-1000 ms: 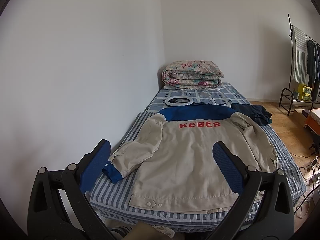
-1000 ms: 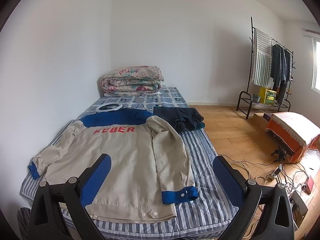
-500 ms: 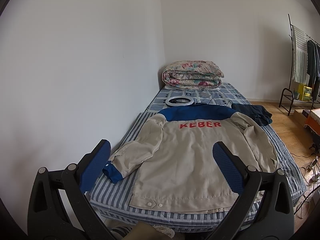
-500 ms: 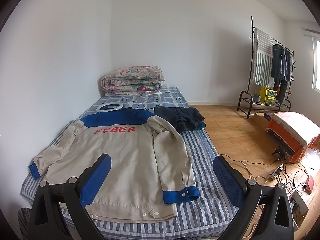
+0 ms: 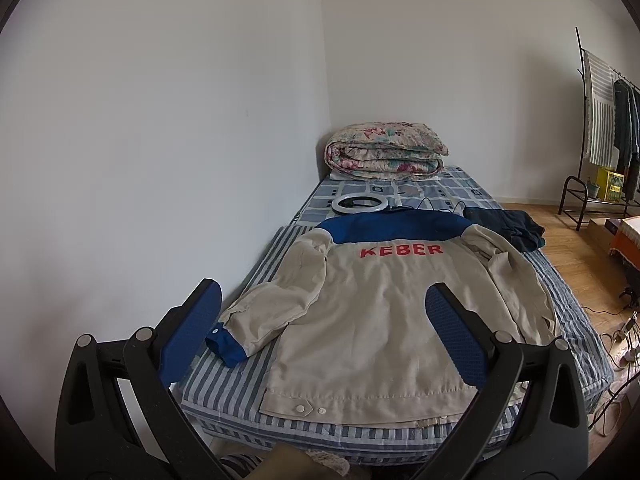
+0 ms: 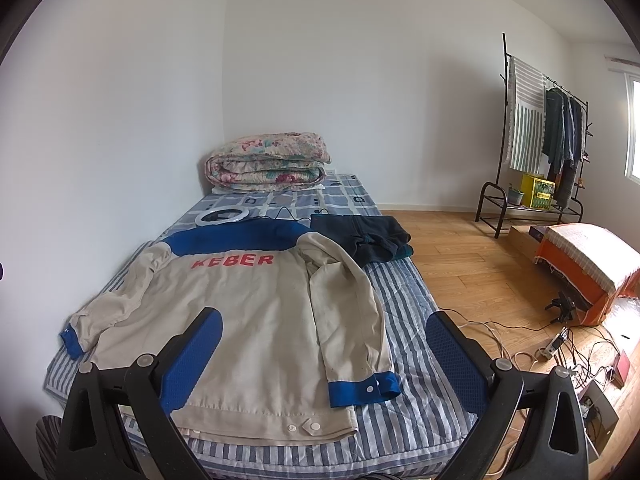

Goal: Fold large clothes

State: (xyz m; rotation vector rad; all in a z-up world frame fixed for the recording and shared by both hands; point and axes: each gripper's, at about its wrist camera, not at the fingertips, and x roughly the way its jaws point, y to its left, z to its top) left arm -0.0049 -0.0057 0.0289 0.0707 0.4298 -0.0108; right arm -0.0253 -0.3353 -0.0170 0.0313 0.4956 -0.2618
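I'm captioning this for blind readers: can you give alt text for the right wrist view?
A beige jacket with blue cuffs lies spread back-up on a striped bed, red "KEBER" across it. The open right tool hovers over its hem; a folded quilt sits at the far end.

- White walls (image 6: 360,80) meet in a corner behind the bed (image 6: 404,292) — plain, evenly daylit.
- Wooden plank floor (image 6: 472,264), cables strewn over it.
- Black clothes rack (image 6: 536,132) by the far wall, beside a window (image 6: 633,128).
- Orange-draped furniture (image 6: 588,264) on the right.
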